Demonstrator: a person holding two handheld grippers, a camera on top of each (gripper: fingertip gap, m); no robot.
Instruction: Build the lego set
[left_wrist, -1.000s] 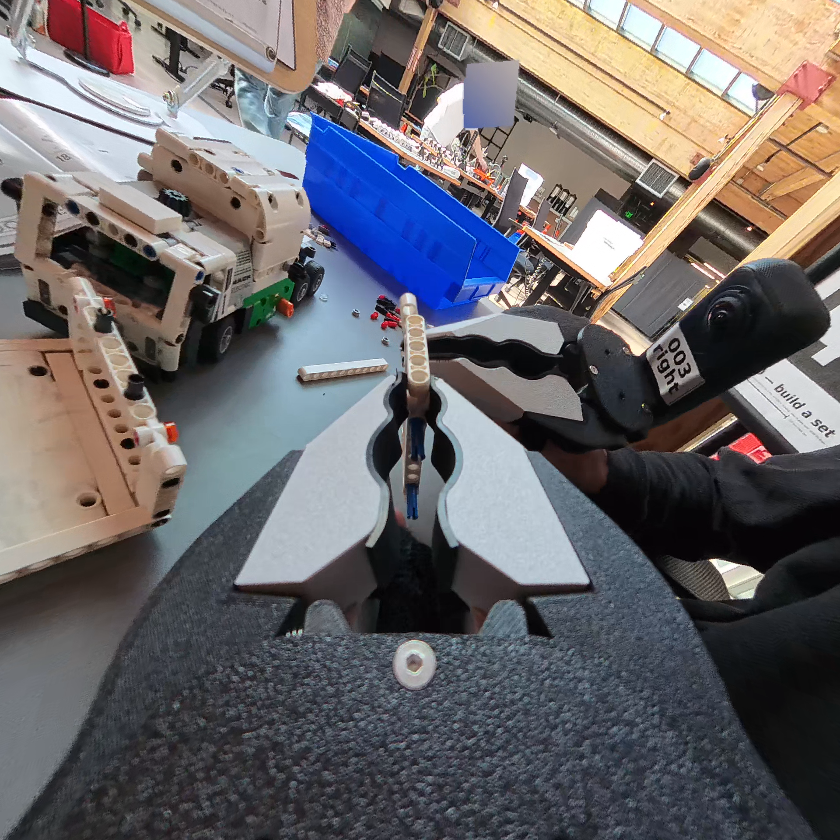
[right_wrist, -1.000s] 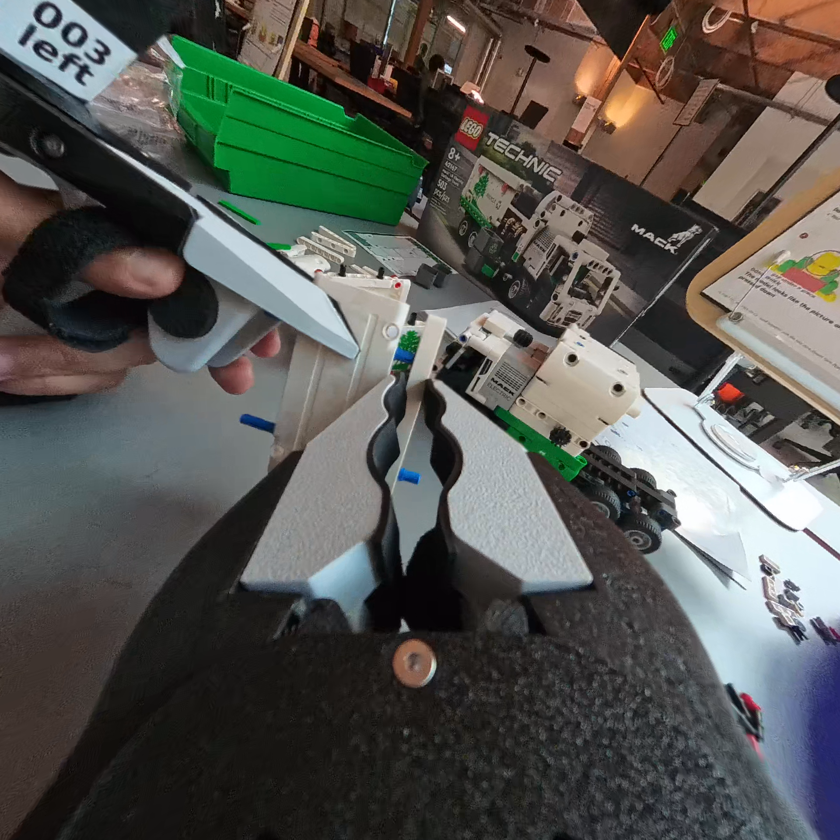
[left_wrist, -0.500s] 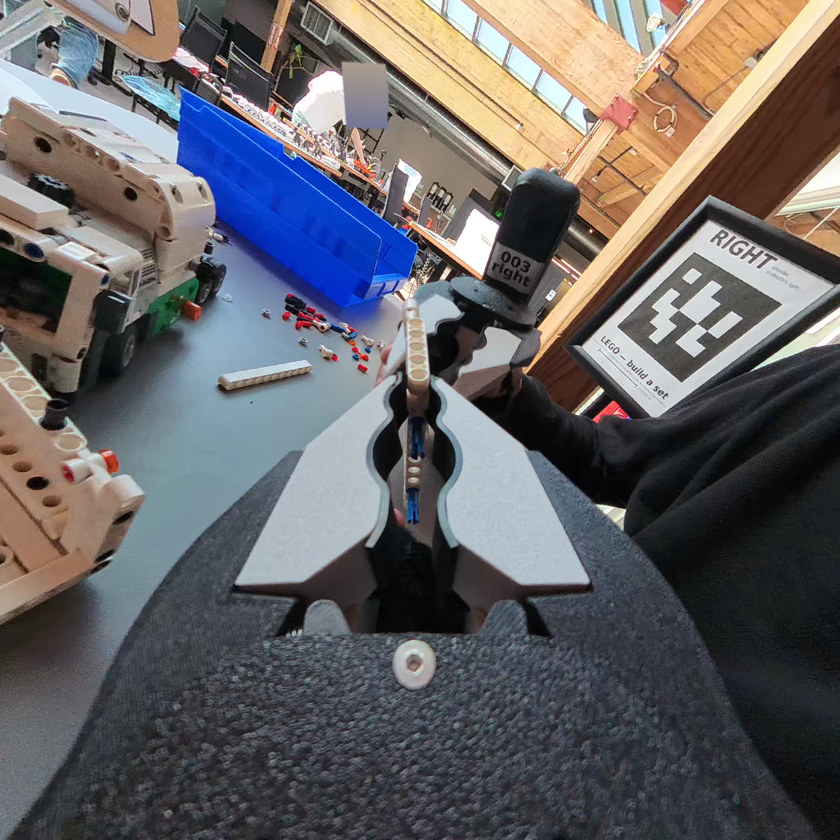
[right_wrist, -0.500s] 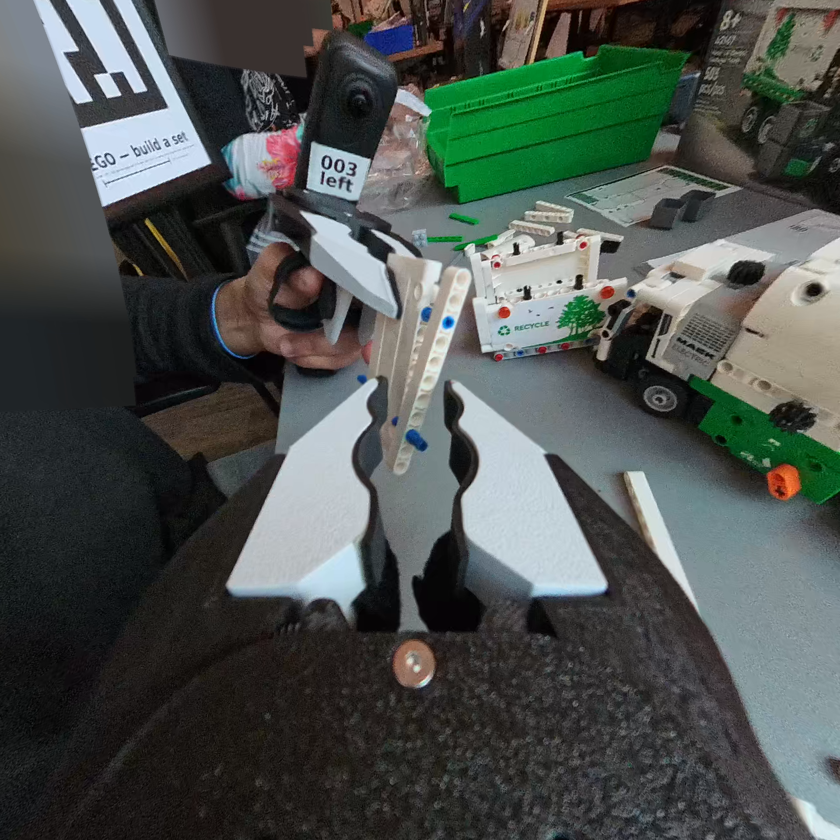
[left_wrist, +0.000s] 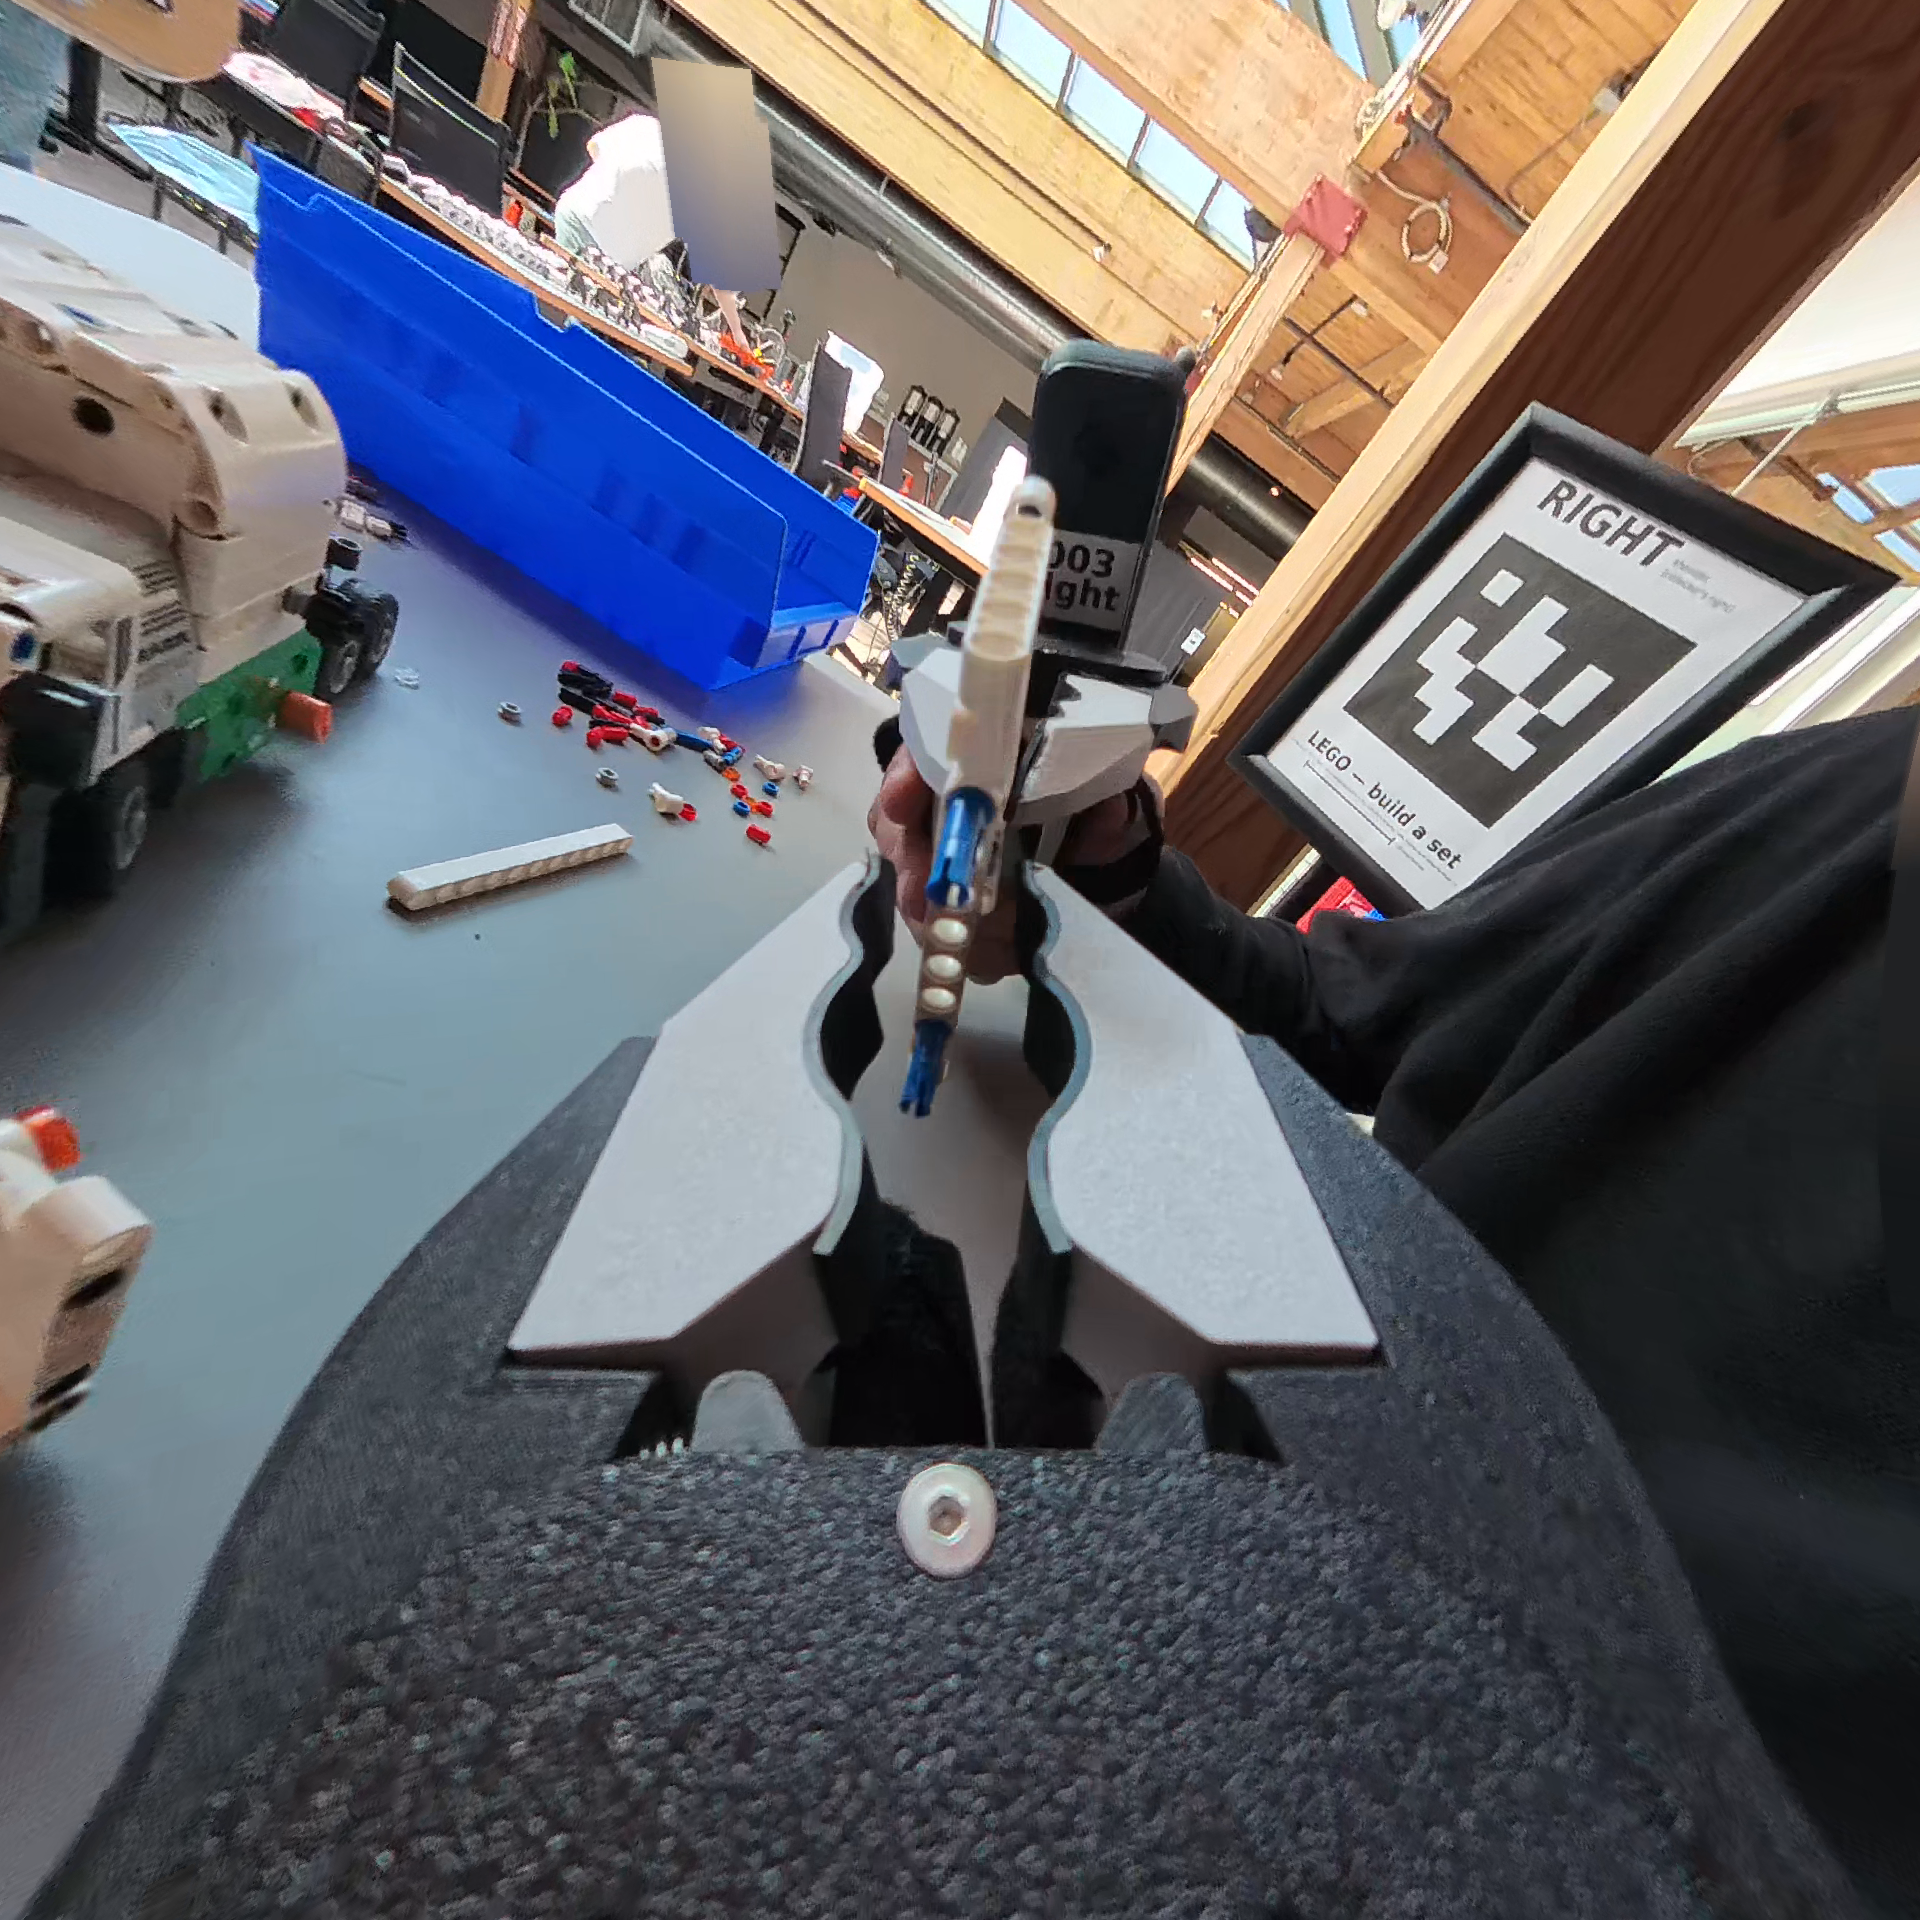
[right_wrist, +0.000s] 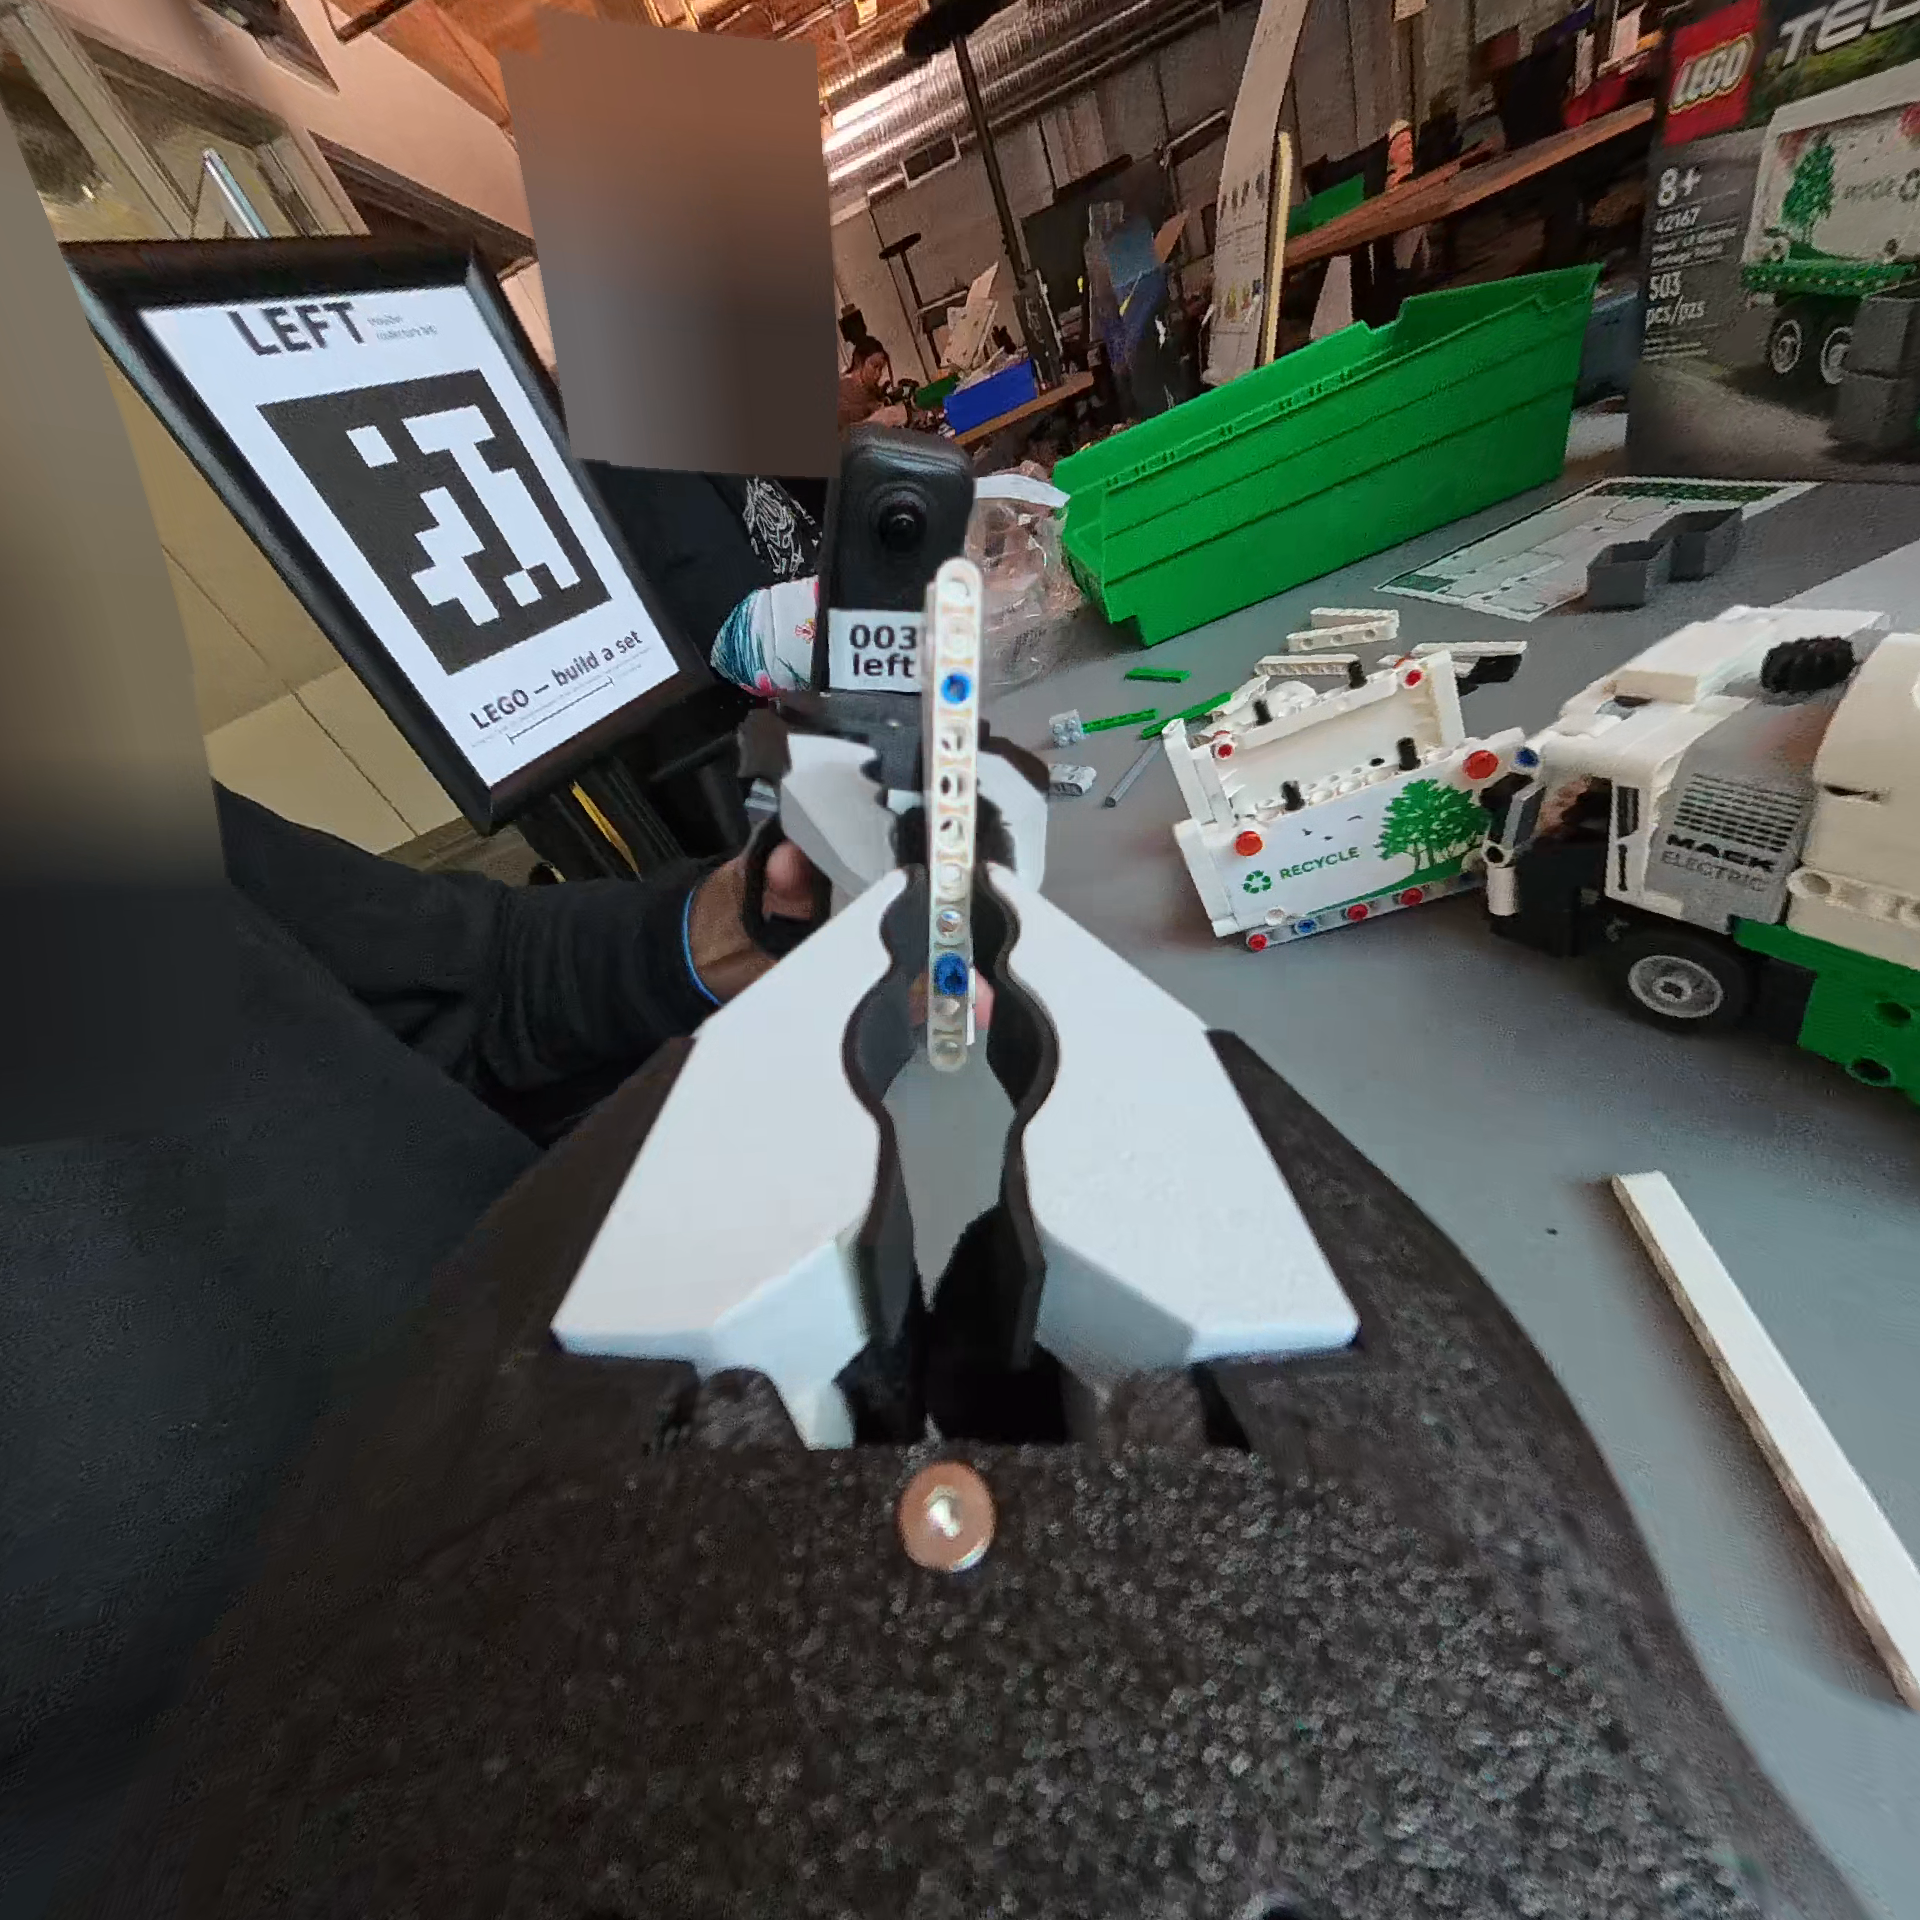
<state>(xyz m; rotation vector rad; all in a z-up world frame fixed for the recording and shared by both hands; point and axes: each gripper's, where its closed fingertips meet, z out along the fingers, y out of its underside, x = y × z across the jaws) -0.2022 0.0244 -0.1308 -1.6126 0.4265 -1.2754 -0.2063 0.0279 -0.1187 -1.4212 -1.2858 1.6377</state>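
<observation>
A long white Lego beam with blue pins (right_wrist: 951, 790) stands upright between my two grippers, which face each other. My right gripper (right_wrist: 951, 883) is shut on the beam near its lower end. My left gripper (left_wrist: 945, 883) is open, its fingers on either side of the beam (left_wrist: 992, 665) without pressing it. The right gripper's fingers (left_wrist: 1091, 748) show behind the beam in the left wrist view. The white and green Lego truck (right_wrist: 1714, 810) stands on the grey table, with a white box section with a tree print (right_wrist: 1340, 810) beside it.
A loose white beam (left_wrist: 509, 868) and several small red, blue and black parts (left_wrist: 665, 738) lie near a blue bin (left_wrist: 540, 468). A green bin (right_wrist: 1330, 478) and the set's box (right_wrist: 1787, 208) stand at the back. Framed marker signs (left_wrist: 1538, 675) (right_wrist: 416, 520) flank the table edge. Only a small space, under 4 cm, lies between the two pairs of fingers.
The beam has passed from my left gripper to my right. The right gripper closed on it and the left gripper opened. The beam now tilts slightly in the left wrist view.
</observation>
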